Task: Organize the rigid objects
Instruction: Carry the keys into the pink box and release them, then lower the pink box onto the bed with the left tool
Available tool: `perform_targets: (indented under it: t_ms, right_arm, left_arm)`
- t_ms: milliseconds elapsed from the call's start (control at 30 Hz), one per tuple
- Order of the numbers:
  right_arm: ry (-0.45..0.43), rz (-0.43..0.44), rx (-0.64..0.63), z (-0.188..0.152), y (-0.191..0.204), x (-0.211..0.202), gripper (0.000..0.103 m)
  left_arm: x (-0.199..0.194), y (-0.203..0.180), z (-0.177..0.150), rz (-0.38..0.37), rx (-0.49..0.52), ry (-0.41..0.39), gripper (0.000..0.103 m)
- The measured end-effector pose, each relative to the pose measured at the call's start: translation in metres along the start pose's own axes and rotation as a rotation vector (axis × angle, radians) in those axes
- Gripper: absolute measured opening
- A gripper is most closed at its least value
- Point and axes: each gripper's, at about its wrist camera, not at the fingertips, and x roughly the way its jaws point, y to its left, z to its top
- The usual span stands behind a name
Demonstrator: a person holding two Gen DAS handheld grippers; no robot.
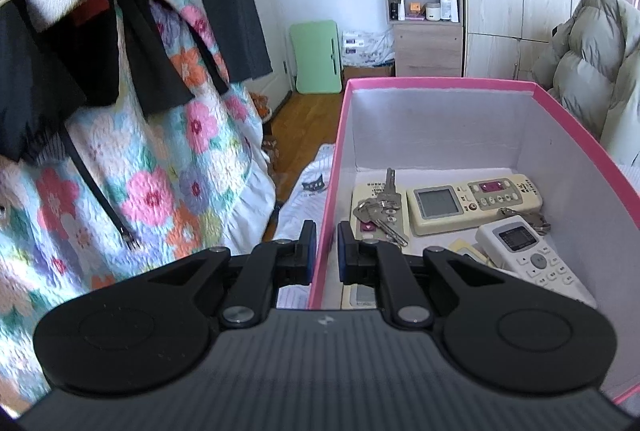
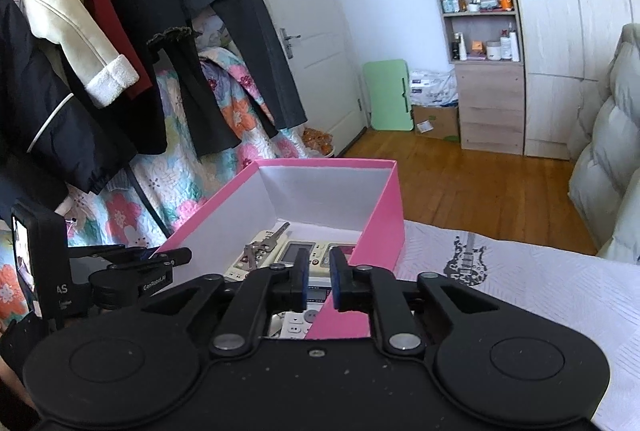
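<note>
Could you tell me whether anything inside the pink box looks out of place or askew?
Nothing looks damaged, but the pink box is loosely packed: the bunch of keys lies across a beige remote, and the white remote rests diagonally over other items.

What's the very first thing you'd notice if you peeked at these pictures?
The open pink cardboard box with white inside walls stands out first, sitting on the white bedspread. Inside it lie cream and white plastic remote controls and a bunch of silver metal keys. Each black two-finger tool straddles a side wall of the box, the left tool on one and the right tool on the opposite one.
</note>
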Motion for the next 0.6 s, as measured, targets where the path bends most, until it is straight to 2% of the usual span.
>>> perform_targets:
  t_ms: [133, 600]
  right_arm:
    - [-0.015, -0.022, -0.015, -0.002, 0.007, -0.011, 0.021]
    - [-0.063, -0.044, -0.042, -0.016, 0.029, -0.056, 0.031]
  left_arm:
    - [-0.013, 0.007, 0.0, -0.015, -0.043, 0.011, 0.01]
    - [-0.092, 0.005, 0.002, -0.009, -0.033, -0.067, 0.013]
